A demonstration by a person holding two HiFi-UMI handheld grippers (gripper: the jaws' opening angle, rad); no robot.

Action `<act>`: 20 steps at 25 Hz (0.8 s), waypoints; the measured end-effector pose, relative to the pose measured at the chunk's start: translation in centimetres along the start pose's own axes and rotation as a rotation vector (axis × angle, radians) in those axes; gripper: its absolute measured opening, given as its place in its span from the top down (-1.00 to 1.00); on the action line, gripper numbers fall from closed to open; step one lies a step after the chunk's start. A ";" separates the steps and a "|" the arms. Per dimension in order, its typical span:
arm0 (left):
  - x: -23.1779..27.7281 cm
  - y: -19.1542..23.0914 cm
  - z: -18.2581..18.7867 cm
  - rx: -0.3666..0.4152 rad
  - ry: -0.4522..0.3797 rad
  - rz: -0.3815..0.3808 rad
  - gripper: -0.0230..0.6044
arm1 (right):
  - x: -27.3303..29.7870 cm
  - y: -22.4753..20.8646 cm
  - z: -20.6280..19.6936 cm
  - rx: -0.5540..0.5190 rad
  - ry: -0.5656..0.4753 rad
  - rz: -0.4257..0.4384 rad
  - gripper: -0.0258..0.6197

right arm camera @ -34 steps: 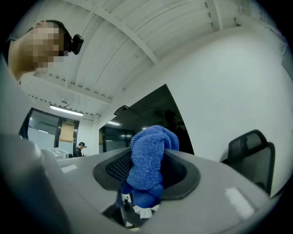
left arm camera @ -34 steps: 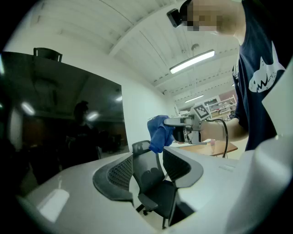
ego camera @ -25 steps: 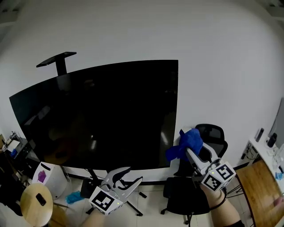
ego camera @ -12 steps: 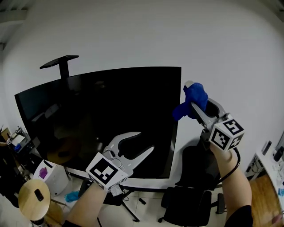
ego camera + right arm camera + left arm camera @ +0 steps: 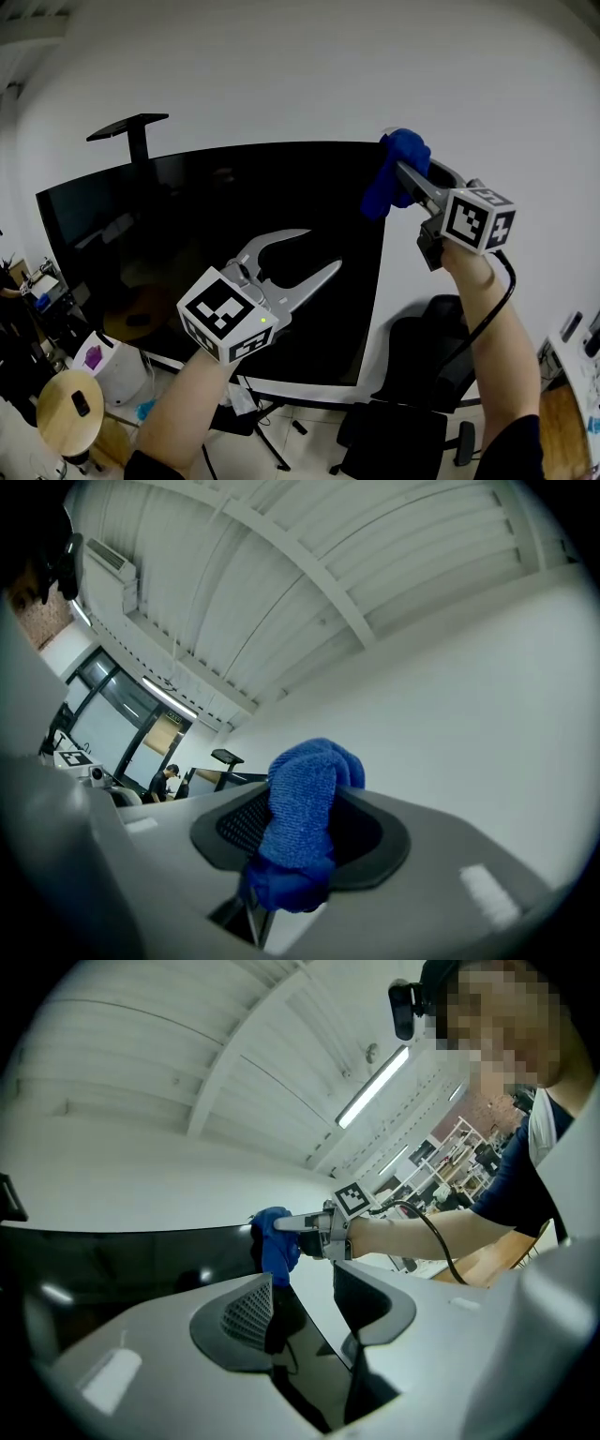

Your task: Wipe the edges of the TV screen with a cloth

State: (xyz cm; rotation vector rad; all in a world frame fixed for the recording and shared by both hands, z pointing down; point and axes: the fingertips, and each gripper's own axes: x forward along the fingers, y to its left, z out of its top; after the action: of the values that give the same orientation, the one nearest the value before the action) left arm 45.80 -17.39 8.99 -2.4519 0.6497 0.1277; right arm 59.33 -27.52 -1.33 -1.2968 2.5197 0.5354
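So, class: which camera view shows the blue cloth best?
The right gripper view: the blue cloth fills the centre, its weave clear, pinched in the right gripper. The head view shows it small, by the TV's top right corner; the left gripper view, small and distant.

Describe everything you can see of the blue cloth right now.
The blue cloth is a deep blue, fuzzy, terry-like rag bunched into a thick wad. The right gripper is shut on it: its fingers pinch the middle, with a rounded lump above them and a loose tail hanging below. It is held by the top right corner of the TV screen, in front of the white wall. Whether it touches the screen's edge I cannot tell.
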 end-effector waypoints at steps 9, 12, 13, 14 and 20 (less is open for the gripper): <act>-0.4 -2.4 -4.8 -0.009 0.042 0.012 0.32 | -0.9 0.8 -4.6 0.053 -0.006 0.019 0.37; -0.1 -2.5 -5.9 -0.014 0.044 0.017 0.32 | -1.1 0.8 -5.5 0.051 0.006 0.023 0.37; 0.0 -2.6 -6.3 -0.013 0.049 0.018 0.32 | -1.2 0.9 -5.7 0.053 0.008 0.025 0.37; 0.1 -2.6 -6.6 -0.014 0.055 0.018 0.32 | -1.2 0.9 -6.0 0.059 0.010 0.028 0.37; 1.0 -1.8 -7.4 -0.058 0.075 0.025 0.32 | -0.9 0.6 -6.9 0.107 0.038 0.037 0.37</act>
State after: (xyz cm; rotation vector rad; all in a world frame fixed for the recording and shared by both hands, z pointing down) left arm 47.14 -20.79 15.73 -2.5146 0.7195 0.0651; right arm 58.92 -29.53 5.30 -1.2351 2.5698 0.3814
